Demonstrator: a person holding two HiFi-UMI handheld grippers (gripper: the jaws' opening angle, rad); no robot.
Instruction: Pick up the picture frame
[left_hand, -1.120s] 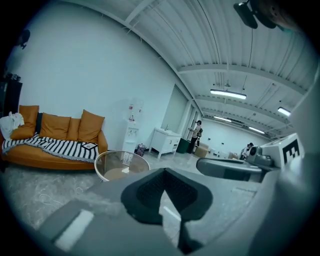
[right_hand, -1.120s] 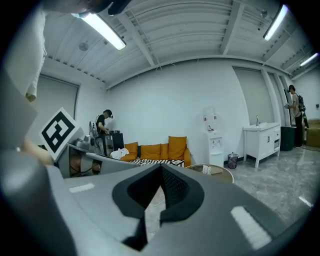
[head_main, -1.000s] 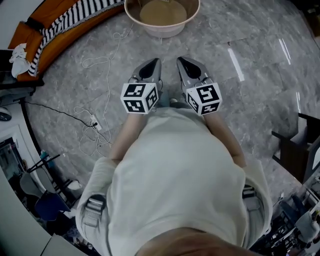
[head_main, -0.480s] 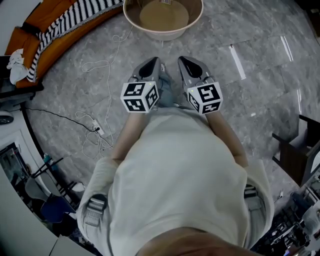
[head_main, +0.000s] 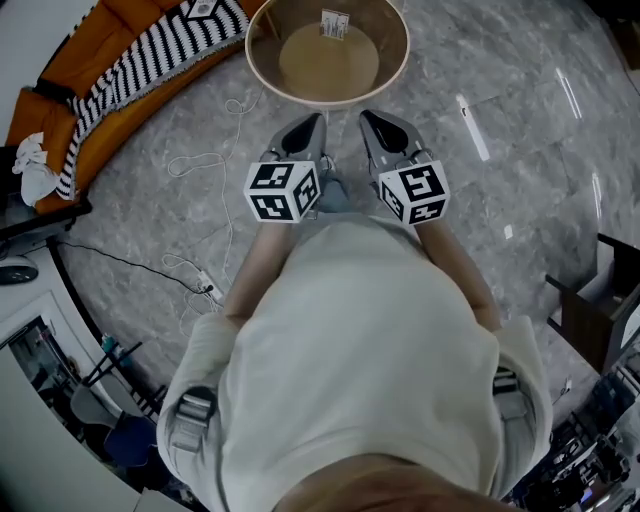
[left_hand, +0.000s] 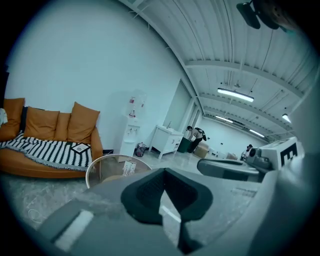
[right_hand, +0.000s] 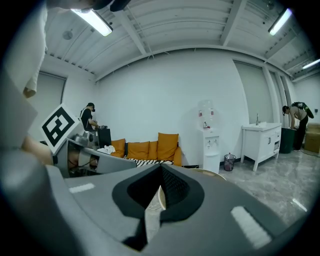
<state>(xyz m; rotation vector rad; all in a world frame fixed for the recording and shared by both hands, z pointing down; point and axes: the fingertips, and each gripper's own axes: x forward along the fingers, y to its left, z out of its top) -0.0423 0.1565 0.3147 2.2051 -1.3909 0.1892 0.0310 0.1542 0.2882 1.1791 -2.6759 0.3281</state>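
Dark-rimmed frame: a small square with a pale middle. It lies flat on the striped blanket draped over the orange sofa, beyond the table and to its left. I take this for the picture frame, but it is too small to be sure.
Table: round and pale-rimmed, straight ahead of the person and between them and the sofa.
Card: a small white upright piece standing on the table's far half. It could be a stand-up frame instead, and the print on it is unreadable.
Left gripper: its jaws are pressed fully together with nothing between them. Its tip is just short of the table's near rim.
Right gripper: it is likewise closed and empty. It sits beside the left one, pointing at the table.
Cable: a thin white cord looped on the grey marble floor, left of the table and on the near side of the sofa.
Change: over the last second the table has slid down the head view, from cut off at the top edge to almost wholly visible. More of the sofa and blanket now shows too. Both grippers have kept their closed, side-by-side pose in front of the person's chest.
Meaning: the person appears to be walking toward the table and sofa, so this is still the approach. Neither the frame nor the card is within reach, and nothing is held. The jaws will need to open before any pick-up can start.
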